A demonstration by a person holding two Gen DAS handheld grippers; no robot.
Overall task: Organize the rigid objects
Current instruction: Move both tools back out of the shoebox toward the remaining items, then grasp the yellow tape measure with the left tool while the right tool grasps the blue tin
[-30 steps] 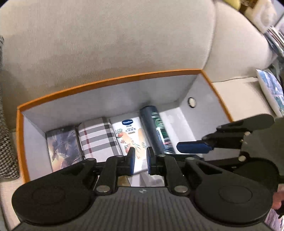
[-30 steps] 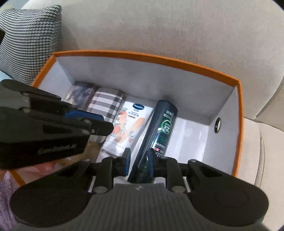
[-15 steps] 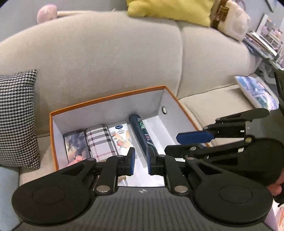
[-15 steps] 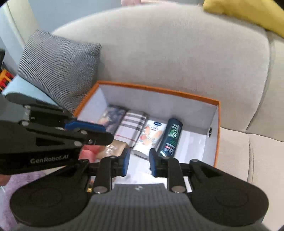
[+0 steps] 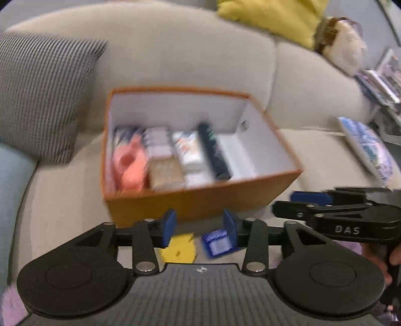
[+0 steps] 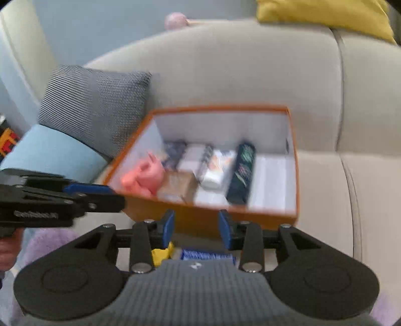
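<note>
An orange box (image 5: 200, 200) with a white inside sits on the grey sofa; it also shows in the right wrist view (image 6: 225, 218). In it lie a pink object (image 5: 130, 163), a brown box (image 5: 165, 171), a white tube (image 5: 190, 153) and a dark bottle (image 5: 214, 153). A small blue box (image 5: 218, 242) and a yellow object (image 5: 179, 248) lie on the seat in front of the orange box. My left gripper (image 5: 199, 225) is open and empty above them. My right gripper (image 6: 195, 229) is open and empty, in front of the box.
A houndstooth cushion (image 5: 42, 97) leans against the sofa back left of the box. A yellow cushion (image 5: 270, 17) and a plush toy (image 5: 343, 47) sit on the backrest. A printed cushion (image 5: 368, 150) lies at right. A light blue cushion (image 6: 50, 155) lies at left.
Both grippers have pulled back and up out of the box and have opened wide. The box's front wall and the items on the seat in front of it have come into view.
</note>
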